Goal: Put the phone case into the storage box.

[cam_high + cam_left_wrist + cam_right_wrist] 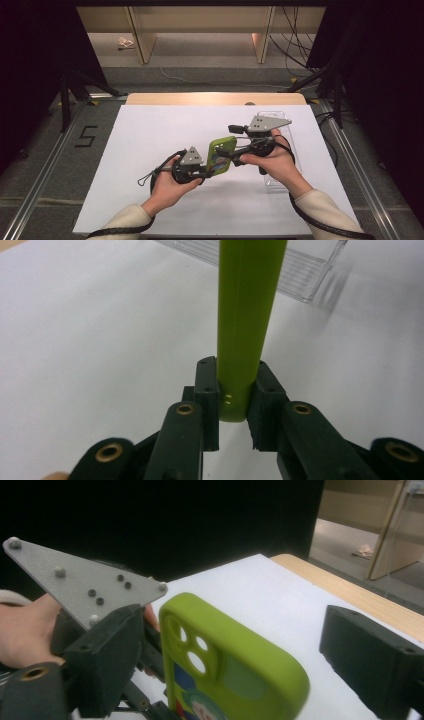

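- Lime-green phone case [222,155], smooth matte rubbery shell with rounded corners, round camera cut-outs and a colourful cartoon print on its back; held up above the white bench [150,150], between the two hands, near mid-bench.
- Left claw [235,390]: blocky black pads clamped on the thin lower edge of the case, pressing both flat faces; case rising straight up from the grip in the left gripper view.
- Right claw [235,665]: spread wide, chunky black pads standing clear on either side of the case's rounded top corner, touching neither face.
- Grey three-cornered plate [80,582] on the left claw, flat, studded with small screws.
- Clear ribbed plastic tray [300,270] lying flat on the bench beyond the case, glossy and see-through.
- Bench top: plain white matte sheet, pale wood edge at the far side.
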Motion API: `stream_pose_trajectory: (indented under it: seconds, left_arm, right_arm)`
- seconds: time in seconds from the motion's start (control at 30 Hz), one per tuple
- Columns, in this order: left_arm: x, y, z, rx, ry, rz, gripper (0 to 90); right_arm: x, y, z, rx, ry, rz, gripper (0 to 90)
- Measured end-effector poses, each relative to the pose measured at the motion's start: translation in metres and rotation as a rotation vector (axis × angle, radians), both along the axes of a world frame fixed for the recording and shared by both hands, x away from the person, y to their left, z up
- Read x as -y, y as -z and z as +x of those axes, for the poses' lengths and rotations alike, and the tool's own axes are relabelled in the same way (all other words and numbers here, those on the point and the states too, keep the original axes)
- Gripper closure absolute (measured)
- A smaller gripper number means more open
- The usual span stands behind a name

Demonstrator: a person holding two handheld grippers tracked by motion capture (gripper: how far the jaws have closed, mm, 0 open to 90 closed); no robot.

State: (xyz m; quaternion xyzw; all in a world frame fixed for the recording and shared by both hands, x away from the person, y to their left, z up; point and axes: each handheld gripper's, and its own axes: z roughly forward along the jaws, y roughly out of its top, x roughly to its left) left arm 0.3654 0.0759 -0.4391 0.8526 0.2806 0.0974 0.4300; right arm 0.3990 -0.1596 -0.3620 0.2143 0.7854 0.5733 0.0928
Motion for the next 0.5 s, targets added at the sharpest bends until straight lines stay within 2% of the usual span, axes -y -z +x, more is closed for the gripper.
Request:
stream_pose_trajectory:
  seconds: [0.5]
  left_arm:
    - [-0.0030, -0.0021, 0.0032, -0.013, -0.097, -0.004, 77.3]
  right_arm:
    - [-0.0006, 0.0072, 0.0002, 0.010, 0.108, 0.034, 5.5]
